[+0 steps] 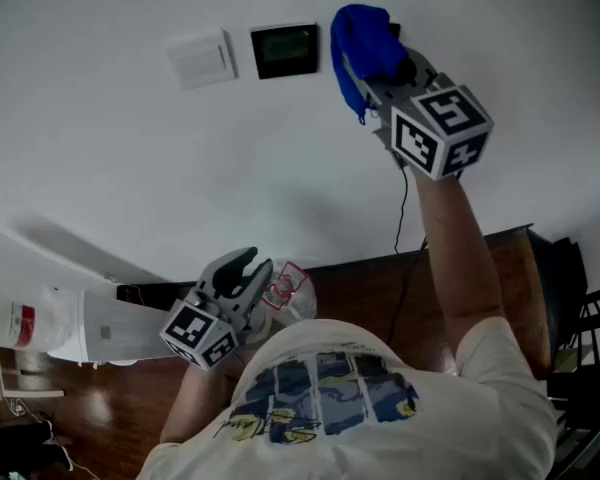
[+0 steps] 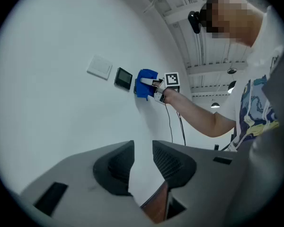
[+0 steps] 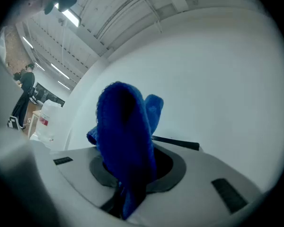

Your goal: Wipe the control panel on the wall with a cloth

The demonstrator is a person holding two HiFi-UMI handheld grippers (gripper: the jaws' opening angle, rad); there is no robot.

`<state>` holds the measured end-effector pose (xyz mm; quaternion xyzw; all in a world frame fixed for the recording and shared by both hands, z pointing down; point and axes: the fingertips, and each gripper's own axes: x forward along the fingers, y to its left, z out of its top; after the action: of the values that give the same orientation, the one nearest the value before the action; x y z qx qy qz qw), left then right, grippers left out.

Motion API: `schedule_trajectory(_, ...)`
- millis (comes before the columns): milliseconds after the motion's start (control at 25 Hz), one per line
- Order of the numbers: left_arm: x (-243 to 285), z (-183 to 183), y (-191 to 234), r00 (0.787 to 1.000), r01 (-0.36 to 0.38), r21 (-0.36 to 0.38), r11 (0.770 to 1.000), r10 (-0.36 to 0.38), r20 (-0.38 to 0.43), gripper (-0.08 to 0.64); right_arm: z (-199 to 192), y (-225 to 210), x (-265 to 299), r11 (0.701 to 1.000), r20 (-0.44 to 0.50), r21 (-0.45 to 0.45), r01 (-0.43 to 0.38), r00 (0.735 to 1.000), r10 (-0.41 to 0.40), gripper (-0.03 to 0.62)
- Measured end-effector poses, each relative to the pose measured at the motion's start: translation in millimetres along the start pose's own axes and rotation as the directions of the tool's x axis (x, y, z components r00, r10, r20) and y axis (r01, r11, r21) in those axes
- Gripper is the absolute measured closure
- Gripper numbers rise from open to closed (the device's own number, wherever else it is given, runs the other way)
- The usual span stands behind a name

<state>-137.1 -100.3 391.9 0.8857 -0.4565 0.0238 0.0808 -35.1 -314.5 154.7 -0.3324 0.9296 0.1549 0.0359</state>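
Observation:
The dark square control panel (image 1: 285,50) is mounted on the white wall, and it also shows in the left gripper view as the control panel (image 2: 123,78). My right gripper (image 1: 372,68) is raised just right of it, shut on a blue cloth (image 1: 363,46) that rests against the wall beside the panel. In the right gripper view the blue cloth (image 3: 125,145) bunches between the jaws and hides them. My left gripper (image 1: 242,270) hangs low near my chest, open and empty, its dark pads (image 2: 169,163) apart.
A white switch plate (image 1: 202,58) sits left of the panel. A black cable (image 1: 401,208) runs down the wall to a dark wooden surface (image 1: 380,288). A white container (image 1: 40,323) stands at lower left. A person (image 3: 22,96) stands far off.

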Motion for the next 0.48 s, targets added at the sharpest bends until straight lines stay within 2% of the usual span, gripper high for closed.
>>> schedule_trajectory(480, -0.5, -1.7, 0.2, 1.000, -0.010, -0.009, 1.000, 0.010, -0.002, 0.463, -5.7, -30.7, -3.2, 0.997, -0.030, -0.037, 0.067, 0.997, -0.068, 0.503)
